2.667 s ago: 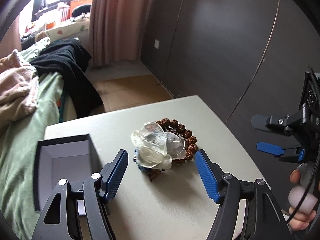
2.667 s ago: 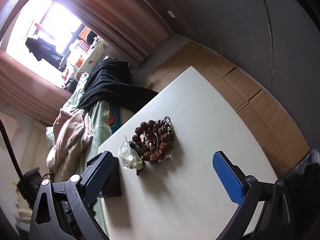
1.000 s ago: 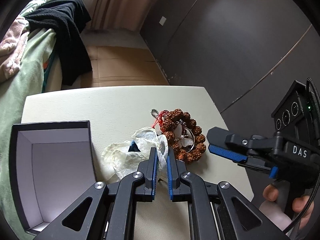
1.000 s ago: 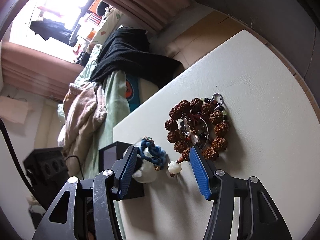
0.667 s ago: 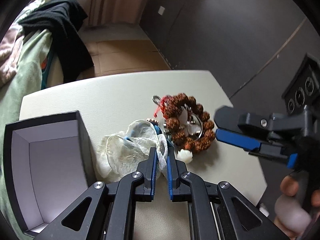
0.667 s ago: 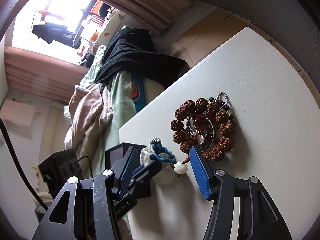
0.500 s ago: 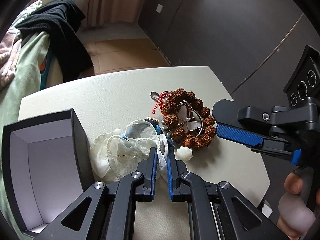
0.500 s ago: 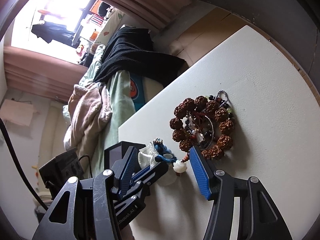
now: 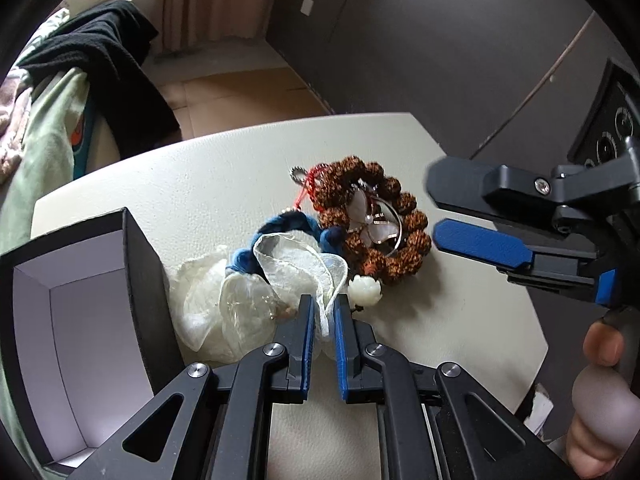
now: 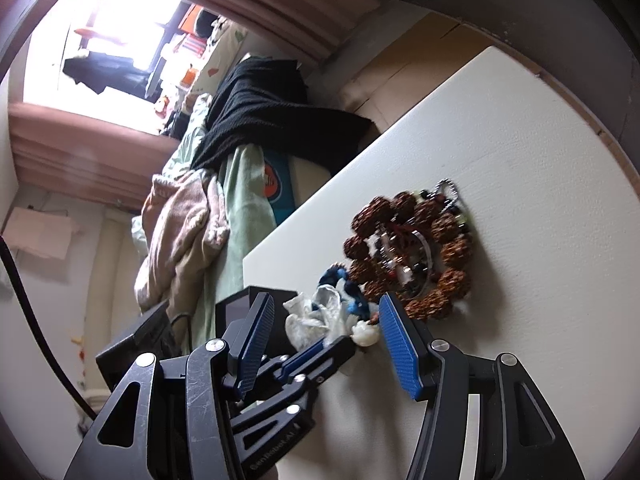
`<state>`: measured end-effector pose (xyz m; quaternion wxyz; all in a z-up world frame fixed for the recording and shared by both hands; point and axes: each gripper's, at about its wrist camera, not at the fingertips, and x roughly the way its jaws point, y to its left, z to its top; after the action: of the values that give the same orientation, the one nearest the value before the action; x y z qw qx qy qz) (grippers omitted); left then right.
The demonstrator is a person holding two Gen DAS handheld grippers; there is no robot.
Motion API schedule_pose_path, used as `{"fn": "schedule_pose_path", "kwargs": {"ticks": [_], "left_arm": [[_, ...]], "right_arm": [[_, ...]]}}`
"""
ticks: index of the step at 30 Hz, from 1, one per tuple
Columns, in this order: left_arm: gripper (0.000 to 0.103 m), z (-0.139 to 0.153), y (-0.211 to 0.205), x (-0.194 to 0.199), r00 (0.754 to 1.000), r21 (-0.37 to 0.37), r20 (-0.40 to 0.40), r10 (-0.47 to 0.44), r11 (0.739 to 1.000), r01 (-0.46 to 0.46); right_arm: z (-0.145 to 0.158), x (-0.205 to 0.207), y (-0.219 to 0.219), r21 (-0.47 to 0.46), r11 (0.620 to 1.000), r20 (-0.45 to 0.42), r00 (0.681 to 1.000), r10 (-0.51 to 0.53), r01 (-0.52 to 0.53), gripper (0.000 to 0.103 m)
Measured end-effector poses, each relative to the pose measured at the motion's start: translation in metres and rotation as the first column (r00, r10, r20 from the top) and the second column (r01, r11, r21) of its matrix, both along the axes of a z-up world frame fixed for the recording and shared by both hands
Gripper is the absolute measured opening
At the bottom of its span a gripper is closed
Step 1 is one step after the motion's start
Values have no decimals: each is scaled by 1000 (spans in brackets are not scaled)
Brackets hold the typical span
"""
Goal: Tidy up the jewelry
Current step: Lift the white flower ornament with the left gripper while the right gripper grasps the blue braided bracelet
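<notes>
My left gripper (image 9: 322, 312) is shut on a sheer white organza pouch (image 9: 256, 280), pinching its edge just above the white table (image 9: 200, 184). A blue beaded bracelet (image 9: 288, 228) pokes out of the pouch, and a white flower bead (image 9: 364, 289) lies beside my fingertips. A brown rudraksha bracelet (image 9: 372, 224) with a silver bangle and a butterfly charm inside it lies to the right. My right gripper (image 10: 324, 320) is open, with the pouch (image 10: 316, 316) and the left gripper's fingers between its jaws. The brown bracelet (image 10: 412, 248) lies just beyond its right finger.
An open black box (image 9: 76, 312) with a pale lining stands on the table at the left, touching the pouch. A bed with green bedding and black cloth (image 9: 104, 64) lies beyond the table's far edge. A dark wall stands to the right.
My left gripper closed on the pouch and has drawn it toward the box, baring the blue bracelet. My right gripper narrowed and moved in around the pouch.
</notes>
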<state>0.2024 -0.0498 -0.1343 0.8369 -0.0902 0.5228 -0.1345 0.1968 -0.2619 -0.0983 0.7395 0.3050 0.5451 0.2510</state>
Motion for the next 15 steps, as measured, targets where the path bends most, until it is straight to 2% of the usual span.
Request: {"fn": "schedule_pose_path", "kwargs": {"ticks": [2,8,12,14,15], "left_arm": [[2,4,4,-2,1000,16,21,20,1000,-21],[1,30,20,-8,992,-8,104,74,997,-73],[1,38,37,-11,986,-34,121,116,993,-113],[1,42,44,-12,983,-42,127,133,991,-129],[1,43,47,-14,982,-45,129,137,990,-132]], "right_arm": [[1,0,-5,3,1000,0,1000,-14,14,57],[3,0,5,13,1000,4,1000,17,-17,57],[3,0,17,-13,1000,23,999,27,-27,57],[2,1,23,-29,999,27,999,35,-34,45],[0,1,27,-32,999,23,999,41,-40,43]]}}
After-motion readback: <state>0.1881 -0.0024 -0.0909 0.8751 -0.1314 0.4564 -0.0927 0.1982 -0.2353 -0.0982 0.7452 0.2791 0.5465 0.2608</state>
